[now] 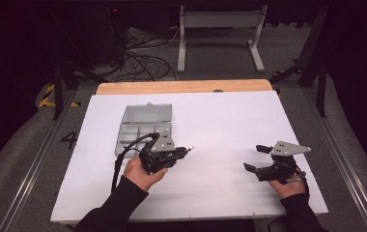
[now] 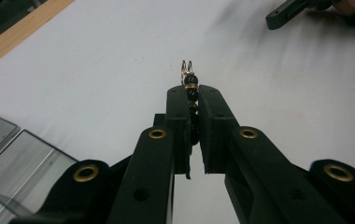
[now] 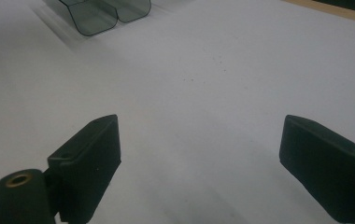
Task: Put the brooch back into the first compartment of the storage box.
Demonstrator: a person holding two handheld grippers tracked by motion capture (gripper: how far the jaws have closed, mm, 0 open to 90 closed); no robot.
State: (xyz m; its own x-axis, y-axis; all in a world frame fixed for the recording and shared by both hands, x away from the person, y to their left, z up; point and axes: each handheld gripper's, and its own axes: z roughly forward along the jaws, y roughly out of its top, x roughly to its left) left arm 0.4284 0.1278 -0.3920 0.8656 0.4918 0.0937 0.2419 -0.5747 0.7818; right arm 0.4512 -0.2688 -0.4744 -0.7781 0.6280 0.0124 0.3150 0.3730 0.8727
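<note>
Left hand-held gripper (image 1: 184, 151): held low over the white worktop (image 1: 220, 125), jaws pointing toward the right gripper, clenched on a small beaded piece (image 2: 190, 86) of black and gold beads.
Beaded piece: long axis along the jaws, metal hook end protruding past the tips.
Right hand-held gripper (image 1: 257, 157): resting near the right edge, jaws spread, nothing between.
Compartment box (image 1: 143, 126): lid open, just behind the left hand.

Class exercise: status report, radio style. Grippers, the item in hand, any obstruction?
Left gripper shut on beaded earring, above white table. Right gripper open, empty. Compartment box lid open. Nothing in the way.
</note>
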